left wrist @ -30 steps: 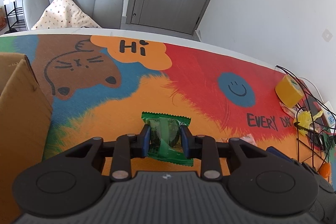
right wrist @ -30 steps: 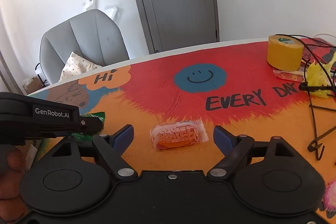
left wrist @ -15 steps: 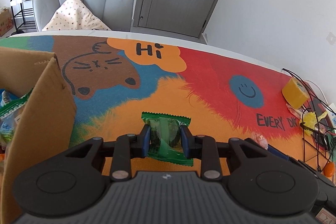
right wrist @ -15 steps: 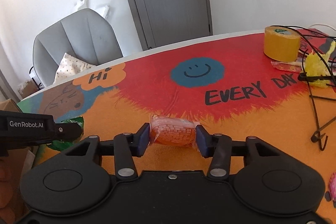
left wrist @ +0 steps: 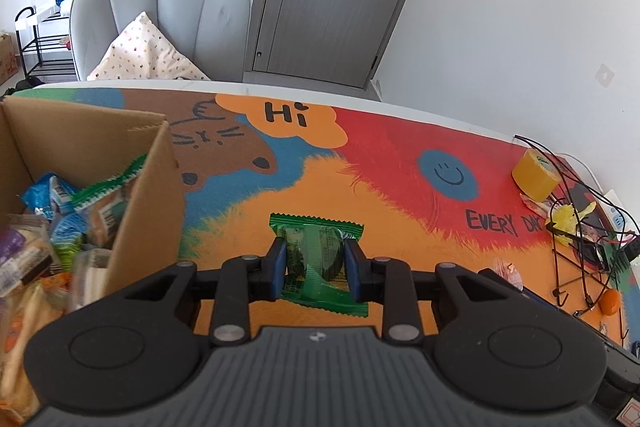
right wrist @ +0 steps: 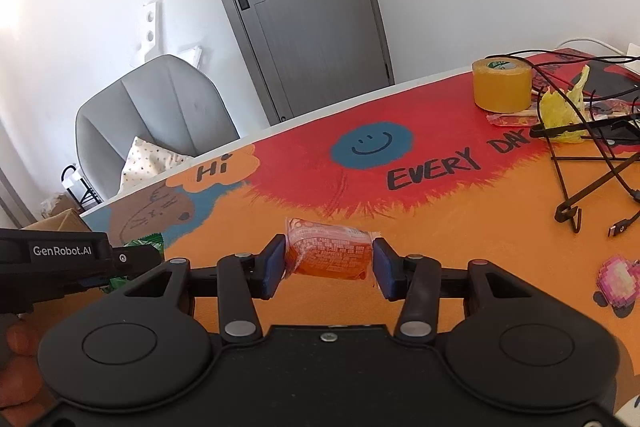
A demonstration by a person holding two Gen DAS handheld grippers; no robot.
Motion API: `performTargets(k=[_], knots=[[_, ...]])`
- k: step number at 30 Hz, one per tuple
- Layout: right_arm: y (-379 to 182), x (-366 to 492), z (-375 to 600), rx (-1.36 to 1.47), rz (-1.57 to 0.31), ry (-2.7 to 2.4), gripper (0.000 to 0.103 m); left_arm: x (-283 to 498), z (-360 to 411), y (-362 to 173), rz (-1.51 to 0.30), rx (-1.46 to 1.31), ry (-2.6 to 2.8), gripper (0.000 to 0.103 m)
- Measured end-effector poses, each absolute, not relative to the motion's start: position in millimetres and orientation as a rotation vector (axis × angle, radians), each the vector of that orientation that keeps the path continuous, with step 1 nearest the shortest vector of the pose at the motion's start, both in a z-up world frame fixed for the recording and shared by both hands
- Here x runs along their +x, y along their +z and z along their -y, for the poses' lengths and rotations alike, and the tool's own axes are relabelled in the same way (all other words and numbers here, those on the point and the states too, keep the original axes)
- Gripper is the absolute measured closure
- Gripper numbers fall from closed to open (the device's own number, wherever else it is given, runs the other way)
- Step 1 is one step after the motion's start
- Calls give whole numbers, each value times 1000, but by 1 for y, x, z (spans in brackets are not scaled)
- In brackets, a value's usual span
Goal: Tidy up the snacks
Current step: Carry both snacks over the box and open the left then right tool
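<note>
My right gripper [right wrist: 329,267], spread a second ago, is now pinching the orange packet [right wrist: 328,255]; my left gripper [left wrist: 316,269] is carrying the green packet [left wrist: 316,259] toward the cardboard box [left wrist: 148,195] at left.

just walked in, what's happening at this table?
A person is sorting snacks with two handheld grippers. The left gripper is shut on a green snack packet, beside the cardboard box already holding packets. The right gripper is shut on an orange snack packet, held above the colourful mat.
</note>
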State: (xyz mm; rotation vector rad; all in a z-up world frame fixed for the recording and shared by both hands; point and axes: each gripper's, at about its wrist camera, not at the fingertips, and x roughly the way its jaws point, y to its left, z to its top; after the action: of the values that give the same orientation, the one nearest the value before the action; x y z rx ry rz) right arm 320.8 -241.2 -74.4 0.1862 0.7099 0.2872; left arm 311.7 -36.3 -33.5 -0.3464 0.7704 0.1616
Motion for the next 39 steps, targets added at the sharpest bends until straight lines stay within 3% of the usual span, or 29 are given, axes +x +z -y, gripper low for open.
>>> performTargets(k=[26,39], knots=[[-1,270,190,230,-610,489,57,241,-34,36,-660,-328,156,74],[10,271,146,198,-591,566,57,226,-97,41,-618,-385,248,74]])
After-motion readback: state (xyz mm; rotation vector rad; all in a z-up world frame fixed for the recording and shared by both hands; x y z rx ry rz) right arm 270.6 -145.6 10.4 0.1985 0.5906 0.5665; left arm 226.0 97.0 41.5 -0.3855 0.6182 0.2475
